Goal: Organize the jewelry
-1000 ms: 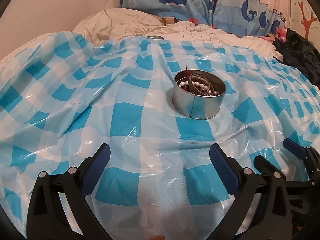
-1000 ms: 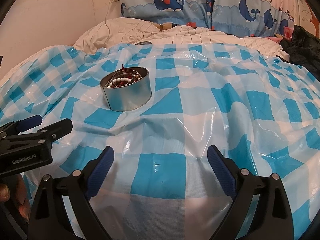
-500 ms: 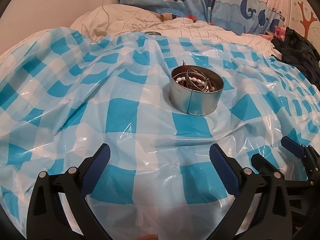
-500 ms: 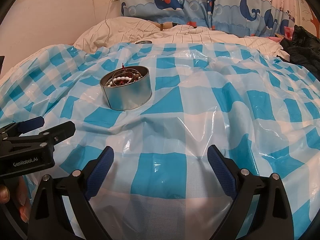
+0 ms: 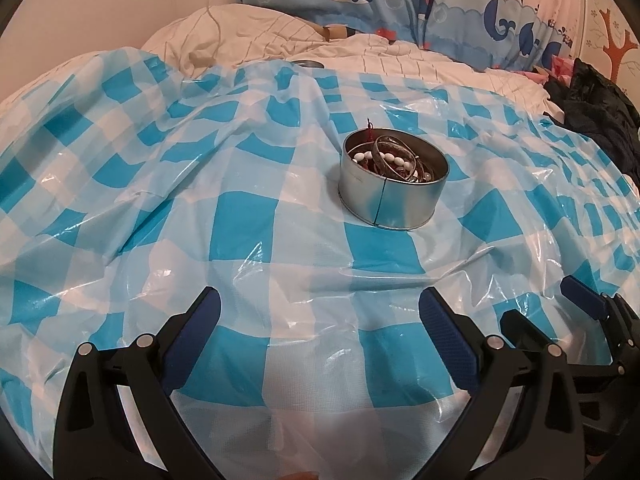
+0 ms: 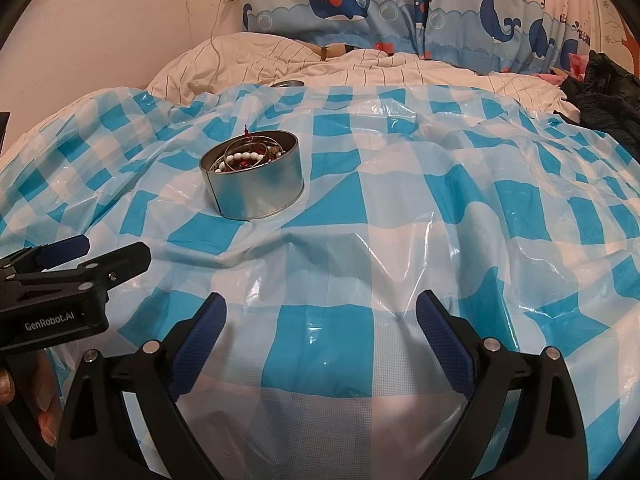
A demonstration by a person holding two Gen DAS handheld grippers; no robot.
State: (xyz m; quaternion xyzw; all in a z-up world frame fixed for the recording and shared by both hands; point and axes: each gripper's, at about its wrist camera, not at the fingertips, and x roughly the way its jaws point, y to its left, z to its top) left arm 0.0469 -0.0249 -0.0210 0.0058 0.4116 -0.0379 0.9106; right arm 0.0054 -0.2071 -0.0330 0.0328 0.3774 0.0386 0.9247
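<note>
A round silver tin (image 5: 390, 196) stands on a blue and white checked plastic sheet (image 5: 240, 220) spread over a bed. It holds white beads (image 5: 394, 159), metal bangles and dark red jewelry. It also shows in the right wrist view (image 6: 256, 190), left of centre. My left gripper (image 5: 320, 316) is open and empty, well short of the tin. My right gripper (image 6: 320, 316) is open and empty, to the right of the tin. The left gripper's fingers (image 6: 80, 256) show at the left edge of the right wrist view.
A small round metal lid (image 5: 307, 63) lies at the sheet's far edge. Striped white bedding (image 6: 280, 64) and a whale-print curtain (image 6: 360, 4) are behind. Dark clothing (image 5: 596, 116) is piled at the right. A cable (image 6: 218, 32) hangs from a wall socket.
Both views have shifted only slightly. The tin sits a little higher in the left wrist view. Both grippers stay open and empty.
</note>
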